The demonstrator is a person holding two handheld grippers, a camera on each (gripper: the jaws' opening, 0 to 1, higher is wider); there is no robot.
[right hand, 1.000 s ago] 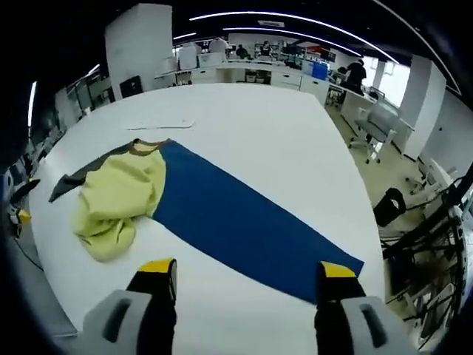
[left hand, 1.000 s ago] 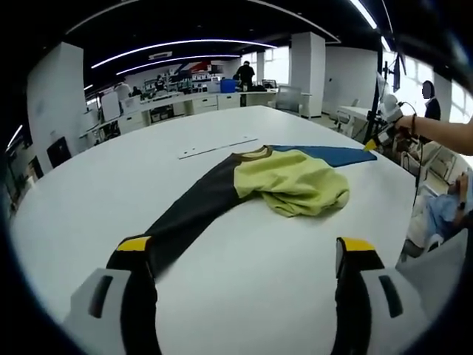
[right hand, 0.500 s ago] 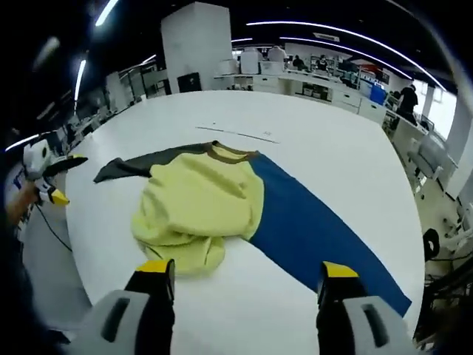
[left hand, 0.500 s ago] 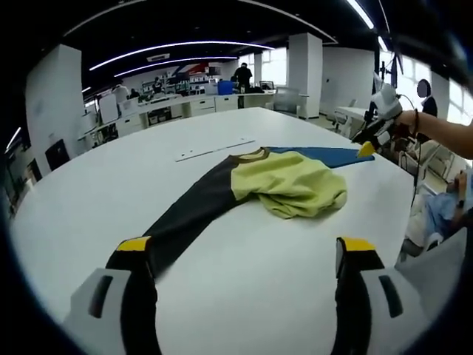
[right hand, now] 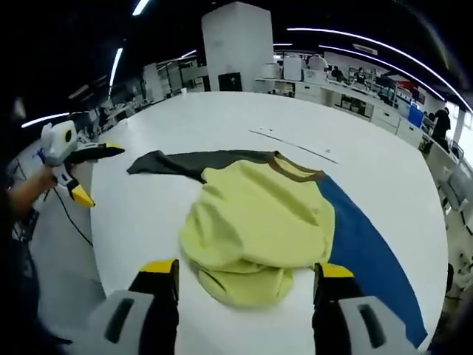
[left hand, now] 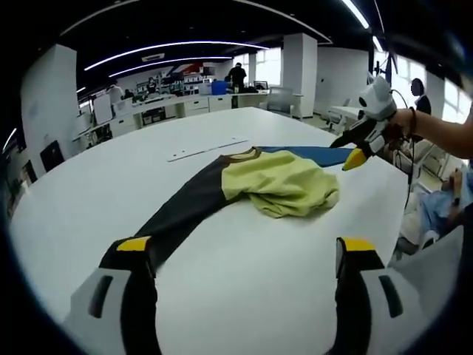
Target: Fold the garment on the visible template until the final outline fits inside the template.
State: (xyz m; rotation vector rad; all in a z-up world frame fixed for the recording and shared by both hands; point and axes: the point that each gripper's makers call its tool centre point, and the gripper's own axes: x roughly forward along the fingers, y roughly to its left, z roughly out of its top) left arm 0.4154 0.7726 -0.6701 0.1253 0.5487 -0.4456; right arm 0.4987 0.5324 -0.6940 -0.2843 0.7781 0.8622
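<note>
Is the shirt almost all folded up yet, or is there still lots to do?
Still lots to do. Done: the yellow body is bunched up in the middle of the white table. In hand: nothing; the right gripper hangs open over the body, and the left gripper is open by the dark sleeve. Left: the dark sleeve and blue sleeve both lie stretched out and need folding in.

1. Bright, even light from ceiling strip lamps (left hand: 155,58) floods both views.
2. The white table (right hand: 185,118) shows soft glare and faint shadows.
3. Fisheye distortion bends the edges; the far background lacks fine detail.
</note>
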